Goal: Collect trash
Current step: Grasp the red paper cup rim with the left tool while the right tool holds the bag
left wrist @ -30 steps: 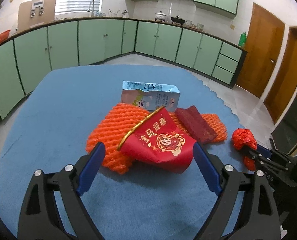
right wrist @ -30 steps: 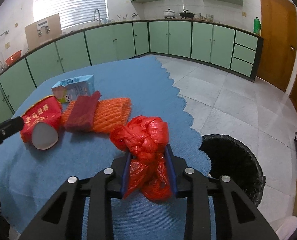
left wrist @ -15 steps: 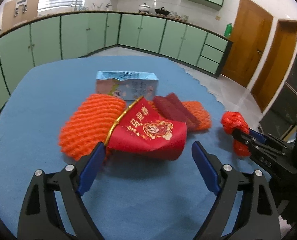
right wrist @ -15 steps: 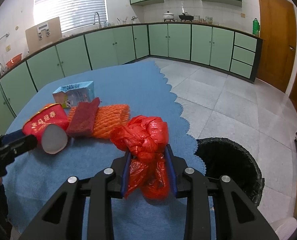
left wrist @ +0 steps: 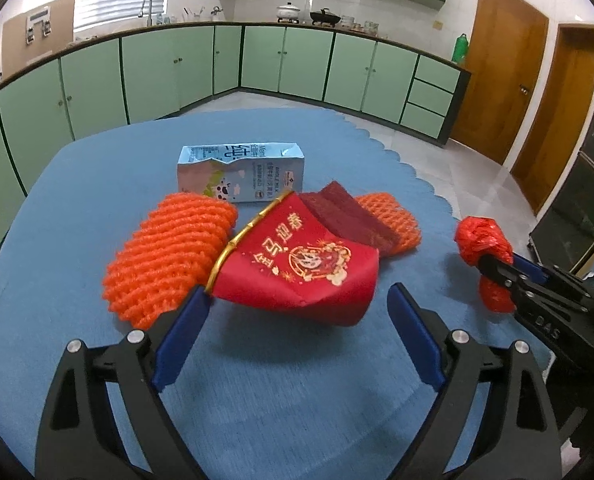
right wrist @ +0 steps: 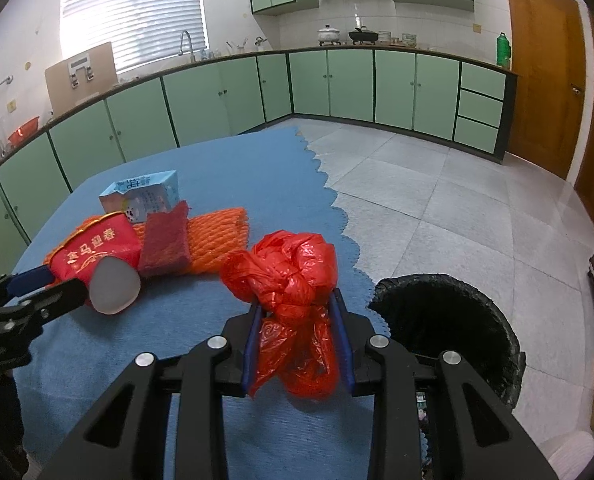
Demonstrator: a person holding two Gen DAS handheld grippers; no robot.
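A red paper cup [left wrist: 297, 264] with gold print lies on its side on the blue-clothed table [left wrist: 281, 392]. Its base reaches between the fingertips of my left gripper [left wrist: 297, 296], which stands open, its left pad close to the cup's gold rim. In the right wrist view the left gripper [right wrist: 69, 284] flanks the cup [right wrist: 97, 252]. My right gripper [right wrist: 296, 302] is shut on a knotted red plastic bag [right wrist: 289, 268] and holds it above the table's right edge. The bag [left wrist: 481, 240] also shows at the right of the left wrist view.
Behind the cup lie an orange foam net [left wrist: 169, 256], a dark red wrapper [left wrist: 349, 216] on a second net [left wrist: 397, 216], and a pale blue milk carton [left wrist: 241, 172]. A black-lined trash bin [right wrist: 457, 282] stands on the floor right of the table. Green cabinets line the walls.
My left gripper has come closer to the red cup, whose base now reaches between the open fingertips. The right gripper keeps its hold on the bag and stays put.
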